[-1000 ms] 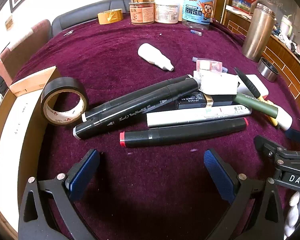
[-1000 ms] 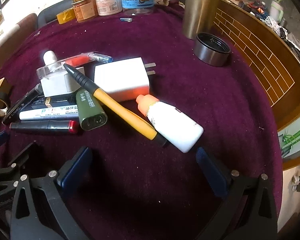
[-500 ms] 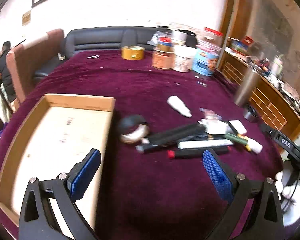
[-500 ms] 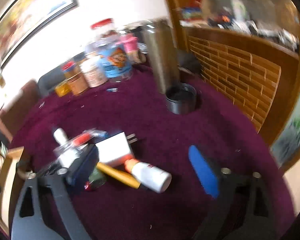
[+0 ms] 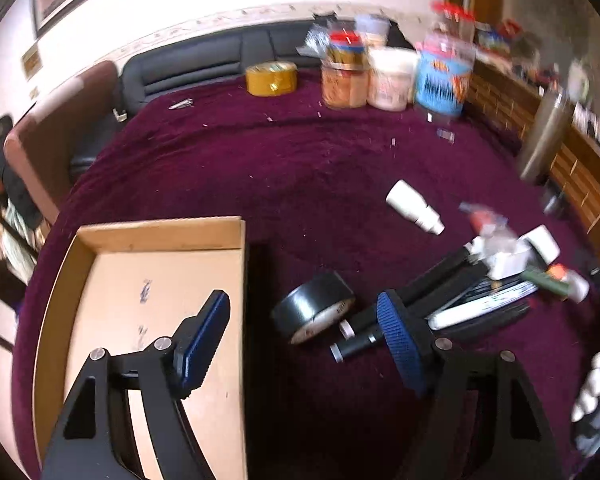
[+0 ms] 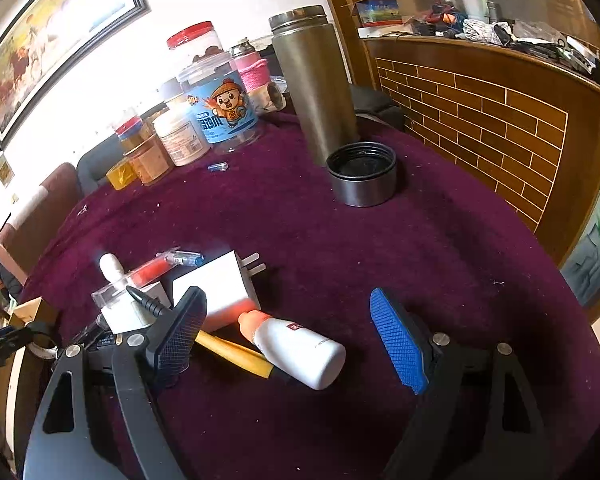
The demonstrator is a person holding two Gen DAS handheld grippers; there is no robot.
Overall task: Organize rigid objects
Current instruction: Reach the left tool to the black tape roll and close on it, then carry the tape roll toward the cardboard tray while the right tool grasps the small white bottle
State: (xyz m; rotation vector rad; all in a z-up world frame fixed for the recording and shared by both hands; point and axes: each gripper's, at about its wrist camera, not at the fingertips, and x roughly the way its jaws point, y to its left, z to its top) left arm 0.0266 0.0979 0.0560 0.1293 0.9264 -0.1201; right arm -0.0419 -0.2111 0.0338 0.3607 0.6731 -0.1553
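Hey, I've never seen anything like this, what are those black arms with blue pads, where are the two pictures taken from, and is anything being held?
Those are two hand-held grippers; a person carries one in each hand, with a camera looking along its fingers. One picture looks out from the left gripper, the other from the right gripper. Both have their jaws closing, and neither holds anything. On the purple tablecloth lie a cardboard tray, a black tape roll, a pile of markers, a white bottle with an orange cap, a white plug adapter and a steel flask.
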